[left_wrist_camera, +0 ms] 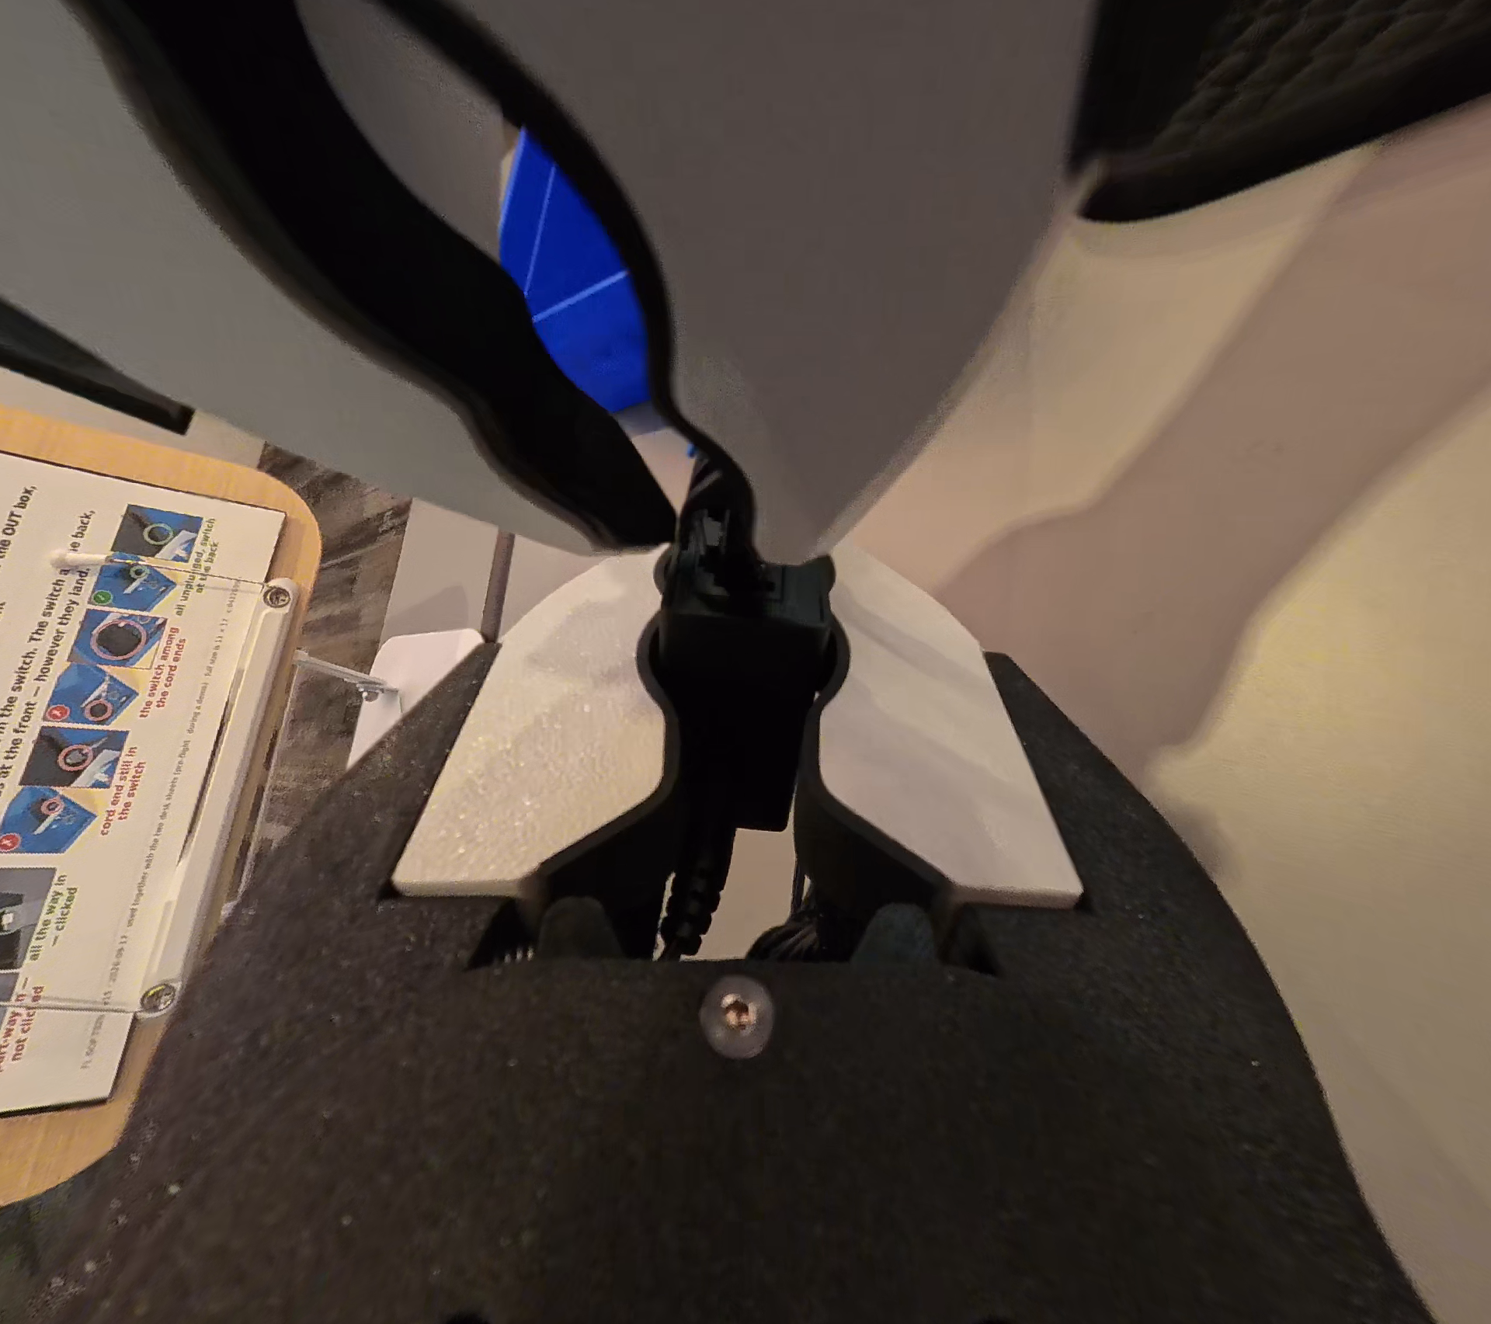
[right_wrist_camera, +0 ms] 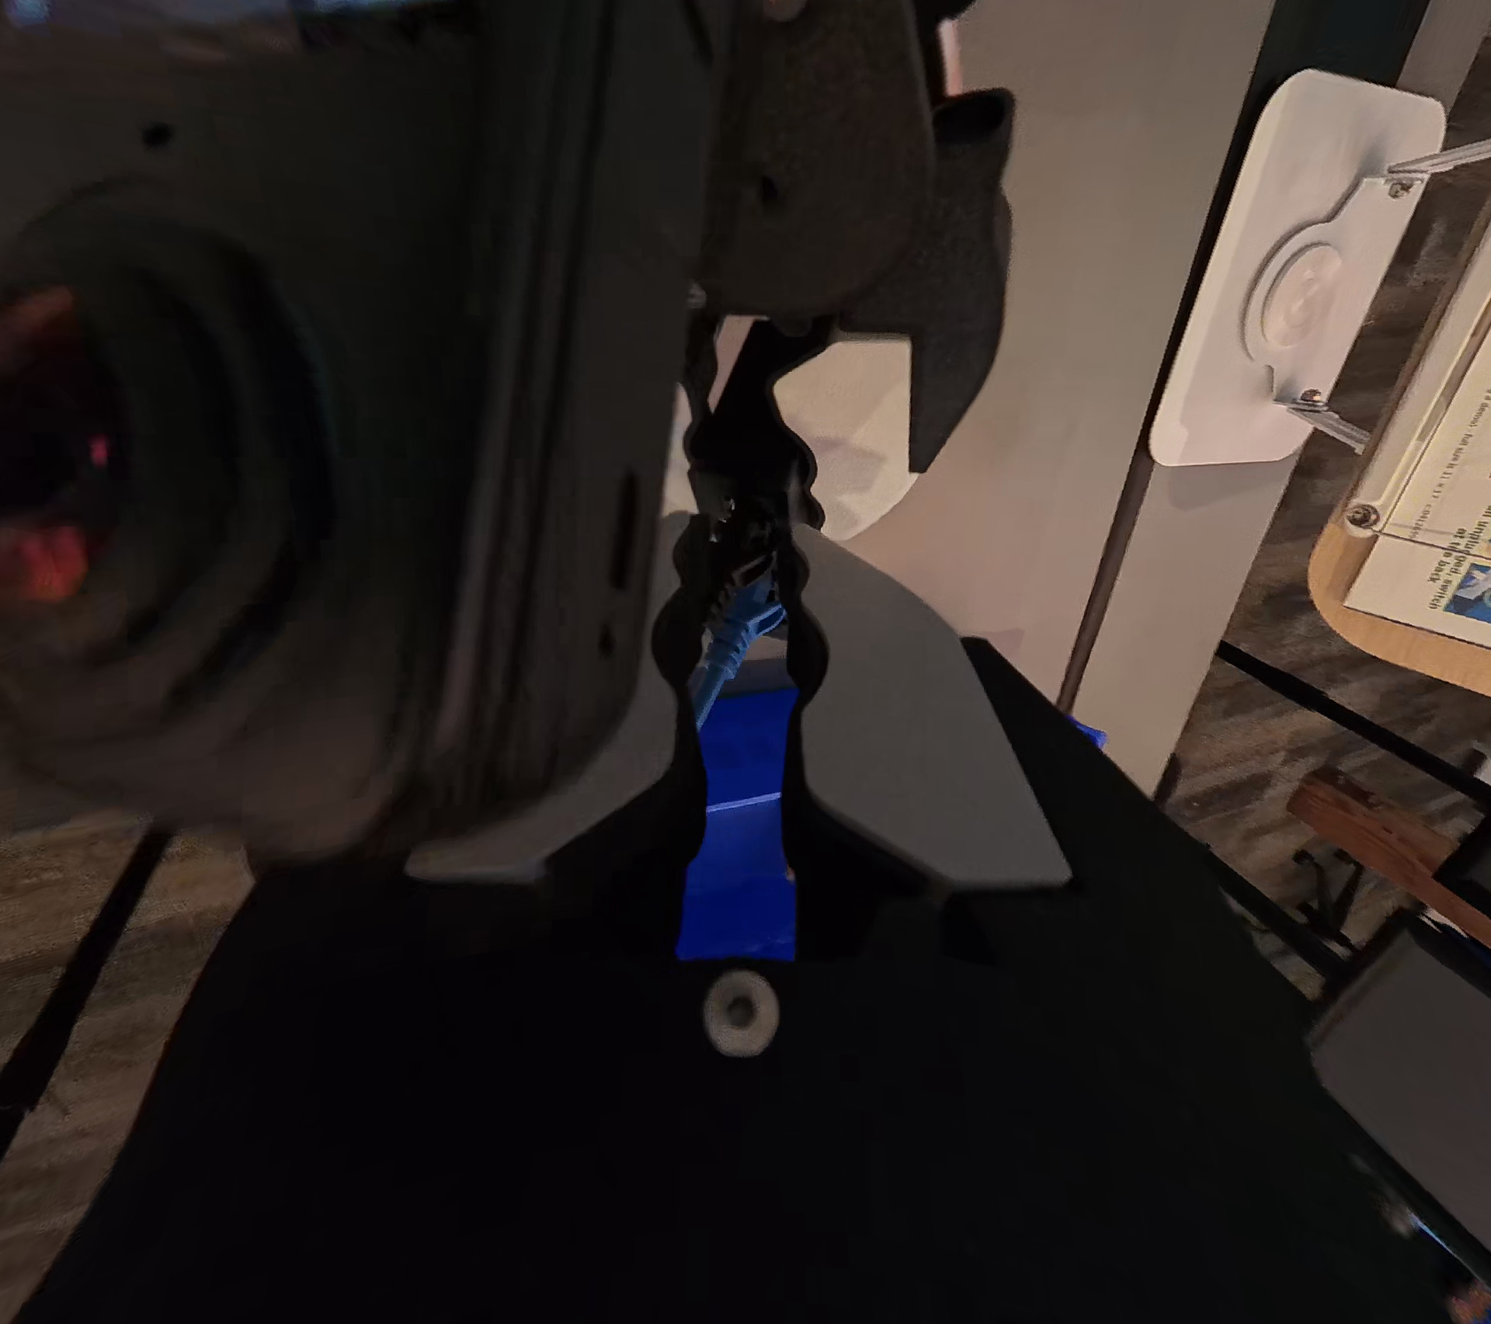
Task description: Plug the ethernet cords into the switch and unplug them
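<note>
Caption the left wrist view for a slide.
Left gripper clamps the black switch nose to nose with the right gripper.

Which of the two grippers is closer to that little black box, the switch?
Left. The left gripper is clamped on the black switch itself. The right gripper faces it from the front, holding a blue cord by its plug.

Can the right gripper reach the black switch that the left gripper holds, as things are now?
Probably yes: the right gripper, gripping a blue cord, is tip to tip with the left gripper holding the switch; nothing lies between.
</note>
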Demonstrator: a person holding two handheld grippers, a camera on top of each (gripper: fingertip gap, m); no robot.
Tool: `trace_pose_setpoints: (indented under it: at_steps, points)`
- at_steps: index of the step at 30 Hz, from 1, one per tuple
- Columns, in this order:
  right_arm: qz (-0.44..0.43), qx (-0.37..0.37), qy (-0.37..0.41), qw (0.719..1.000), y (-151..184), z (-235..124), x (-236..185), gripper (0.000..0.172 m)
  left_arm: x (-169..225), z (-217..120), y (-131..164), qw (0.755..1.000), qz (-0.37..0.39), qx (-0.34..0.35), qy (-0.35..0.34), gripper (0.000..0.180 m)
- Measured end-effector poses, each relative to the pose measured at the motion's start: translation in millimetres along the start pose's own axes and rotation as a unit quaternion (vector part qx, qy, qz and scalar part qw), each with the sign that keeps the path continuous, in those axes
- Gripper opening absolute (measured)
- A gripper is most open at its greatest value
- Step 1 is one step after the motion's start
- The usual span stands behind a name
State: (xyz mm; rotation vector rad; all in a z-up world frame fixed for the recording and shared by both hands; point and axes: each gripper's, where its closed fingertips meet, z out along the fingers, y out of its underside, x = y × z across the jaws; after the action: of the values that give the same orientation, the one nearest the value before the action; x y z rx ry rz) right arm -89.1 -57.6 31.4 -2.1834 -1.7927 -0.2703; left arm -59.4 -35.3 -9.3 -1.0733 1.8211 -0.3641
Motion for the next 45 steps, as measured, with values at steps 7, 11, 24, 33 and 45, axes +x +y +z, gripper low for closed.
trace_pose_setpoints:
  at_steps: [7, 11, 24, 33, 45]
  points:
    - [0.105, 0.261, 0.038, 0.959, -2.4, -98.3, 43.7, 0.020, -1.9, -10.8, -11.2, 0.998, -0.027, 0.058, 0.022, 0.028]
    - [0.118, 0.298, 0.045, 0.946, 23.5, -105.8, 44.6, 0.026, -5.3, -21.6, -22.9, 0.991, -0.059, 0.113, 0.043, 0.028]
    - [0.062, 0.373, 0.037, 0.925, 7.9, -62.4, 31.6, 0.033, -32.5, -52.2, -25.4, 0.973, -0.116, 0.193, 0.052, 0.028]
    - [0.029, 0.402, 0.064, 0.913, -10.3, -39.6, 39.1, 0.040, -41.1, -55.7, -18.3, 0.973, -0.105, 0.203, 0.035, 0.028]
    - [0.013, 0.440, 0.083, 0.894, -14.9, -20.4, 36.4, 0.037, -40.4, -65.1, -24.1, 0.970, -0.089, 0.222, 0.034, 0.028]
